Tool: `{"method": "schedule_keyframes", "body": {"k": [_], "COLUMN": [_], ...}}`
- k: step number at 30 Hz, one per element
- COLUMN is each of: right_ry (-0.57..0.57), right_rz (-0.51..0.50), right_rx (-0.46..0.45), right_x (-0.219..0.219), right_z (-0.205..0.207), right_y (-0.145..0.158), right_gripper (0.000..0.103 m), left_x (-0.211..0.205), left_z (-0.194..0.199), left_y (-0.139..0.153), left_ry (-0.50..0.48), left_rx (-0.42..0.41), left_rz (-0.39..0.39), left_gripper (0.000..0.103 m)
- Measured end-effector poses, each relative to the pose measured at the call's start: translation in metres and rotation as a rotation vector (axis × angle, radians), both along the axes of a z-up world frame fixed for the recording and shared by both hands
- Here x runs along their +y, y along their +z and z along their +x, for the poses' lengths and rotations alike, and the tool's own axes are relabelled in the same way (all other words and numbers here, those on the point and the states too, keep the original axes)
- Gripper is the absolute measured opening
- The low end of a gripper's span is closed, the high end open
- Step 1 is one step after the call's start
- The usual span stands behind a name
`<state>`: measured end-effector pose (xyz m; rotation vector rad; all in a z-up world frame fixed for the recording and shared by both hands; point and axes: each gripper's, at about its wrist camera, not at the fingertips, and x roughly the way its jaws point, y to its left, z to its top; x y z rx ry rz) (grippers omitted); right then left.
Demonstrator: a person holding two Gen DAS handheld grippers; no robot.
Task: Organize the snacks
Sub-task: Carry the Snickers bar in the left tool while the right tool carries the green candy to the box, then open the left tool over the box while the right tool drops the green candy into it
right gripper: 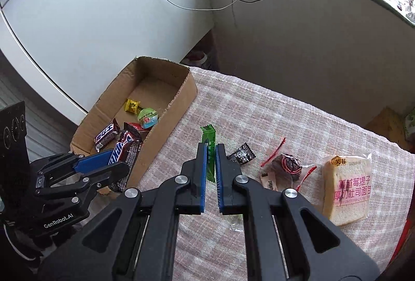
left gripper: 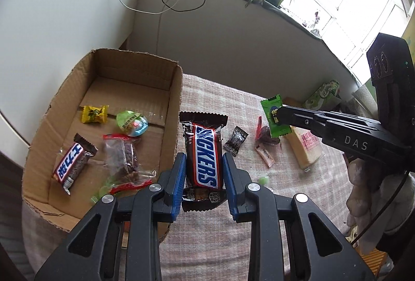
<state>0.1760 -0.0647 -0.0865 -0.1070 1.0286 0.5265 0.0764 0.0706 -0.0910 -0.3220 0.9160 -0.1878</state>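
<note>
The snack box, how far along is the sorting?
Five snacks already lie in the cardboard box. The left gripper holds a Snickers bar; the right gripper holds a green candy. A black candy, red-wrapped snack, small sachet and bread slice remain on the table.

The cardboard box (right gripper: 135,109) sits at the left edge of the table (right gripper: 259,112) with several wrapped snacks inside, while the bread pack (right gripper: 346,186) lies far right and the small candy (right gripper: 242,153) lies between them.
</note>
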Motion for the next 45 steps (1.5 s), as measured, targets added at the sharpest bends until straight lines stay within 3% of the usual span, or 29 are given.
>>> {"method": "schedule_keyframes", "body": {"k": [11,22,39,41,45], "right_ry": [0.073,0.105,0.142,0.142,0.132], "right_rz": [-0.006,-0.002,-0.033,-0.034,-0.024], "right_rx": [-0.018,0.017,0.03,0.027,0.007], "right_x": [0.063,0.107,0.133,0.133,0.129], "right_z": [0.027,0.049,0.061,0.061,0.058], "right_y": [-0.002,-0.023,-0.036,-0.035,-0.03], "right_gripper": [0.006,0.006,0.006,0.009,0.039], "left_x": [0.05,0.076,0.086,0.086,0.084], "left_z": [0.034,0.058,0.066,0.067,0.067], "left_y": [0.008,-0.007,-0.017,-0.017,-0.014], "left_ry": [0.096,0.148,0.178,0.182,0.183], "left_rx": [-0.019,0.012,0.052,0.054,0.05], "left_rz": [0.024,0.058,0.101,0.099,0.099], "left_gripper": [0.027,0.027,0.027,0.027,0.028]}}
